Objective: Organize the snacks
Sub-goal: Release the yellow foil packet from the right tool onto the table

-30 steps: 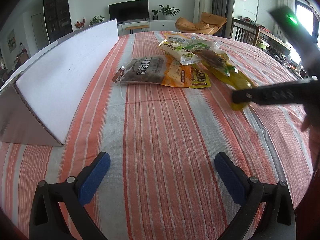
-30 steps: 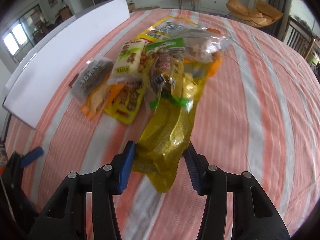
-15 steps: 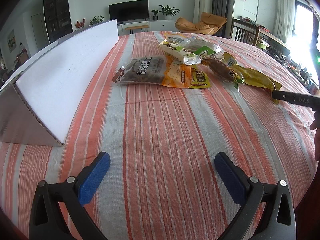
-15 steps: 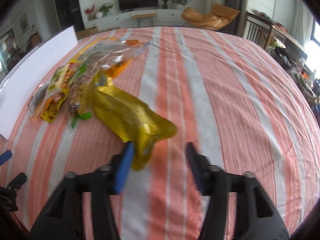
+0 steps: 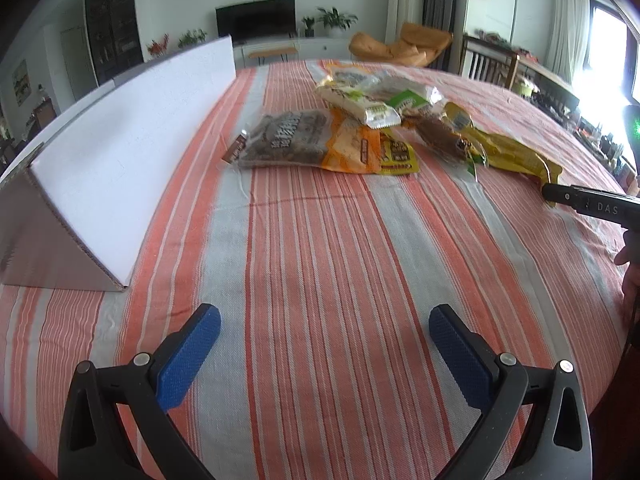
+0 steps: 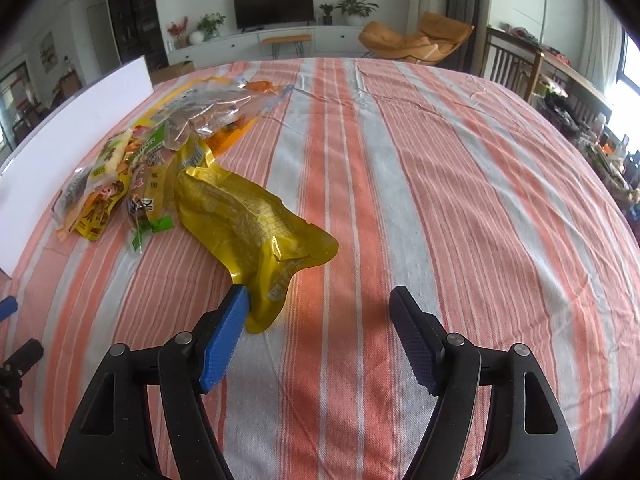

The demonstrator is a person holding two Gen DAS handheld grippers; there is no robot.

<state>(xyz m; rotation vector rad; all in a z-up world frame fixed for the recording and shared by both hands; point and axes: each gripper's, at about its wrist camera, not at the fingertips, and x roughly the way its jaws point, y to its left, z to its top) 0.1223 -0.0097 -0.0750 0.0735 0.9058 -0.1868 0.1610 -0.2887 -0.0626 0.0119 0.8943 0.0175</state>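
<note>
A yellow corn packet (image 6: 248, 220) lies flat on the striped tablecloth, its near corner beside the left finger of my right gripper (image 6: 320, 308). The right jaws are opening and the pads press on nothing. The same corn packet (image 5: 516, 154) shows in the left wrist view at the right, with a right-gripper finger (image 5: 588, 204) just below it. A pile of snack bags (image 5: 336, 136) lies at the table's middle; the snack pile (image 6: 140, 156) sits at the left in the right wrist view. My left gripper (image 5: 324, 328) hovers open over bare cloth, far from the snacks.
A long white board (image 5: 120, 168) leans as a low wall along the table's left side. The striped tablecloth (image 6: 440, 200) stretches wide to the right. A hand (image 5: 630, 264) shows at the right edge. Chairs and a sideboard stand beyond the table.
My right gripper carried the yellow corn packet to the right, out of the pile, laid it on the cloth and opened its jaws off it. The left gripper stayed put.
</note>
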